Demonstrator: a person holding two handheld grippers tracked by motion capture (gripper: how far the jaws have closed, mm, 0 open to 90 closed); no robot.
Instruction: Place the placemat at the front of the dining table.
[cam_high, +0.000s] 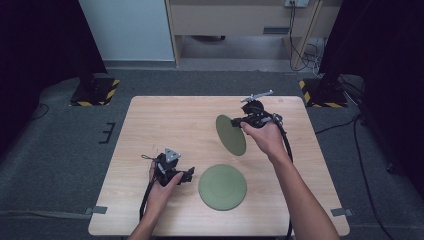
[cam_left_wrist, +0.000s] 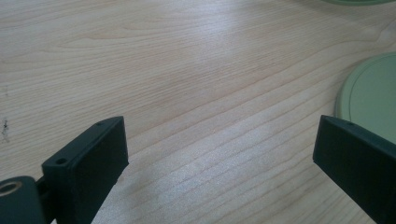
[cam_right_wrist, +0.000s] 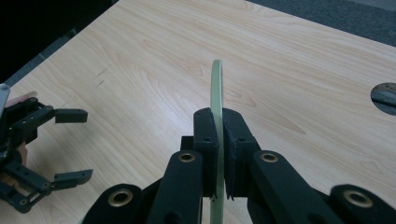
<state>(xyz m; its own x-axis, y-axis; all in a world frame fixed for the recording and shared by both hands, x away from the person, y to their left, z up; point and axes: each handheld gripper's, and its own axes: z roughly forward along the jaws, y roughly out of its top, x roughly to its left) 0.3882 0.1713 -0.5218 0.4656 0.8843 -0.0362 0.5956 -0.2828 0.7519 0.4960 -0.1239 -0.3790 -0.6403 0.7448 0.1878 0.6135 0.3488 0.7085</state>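
The left tool (cam_high: 187, 175) rests low on the pale wooden tabletop (cam_high: 165, 120), jaws wide apart with nothing between them; a round flat green plate (cam_high: 222, 187) lies just beside its tips. The right tool (cam_high: 239, 121) is clamped on the rim of a second green round plate (cam_high: 231, 135), held on edge above the tabletop.

Pale wood bench (cam_high: 165, 125) on grey carpet (cam_high: 60, 150). Two black stand bases (cam_high: 95, 90) with yellow-black hazard stripes (one beyond each far corner). Cables (cam_high: 300, 50) trail behind.
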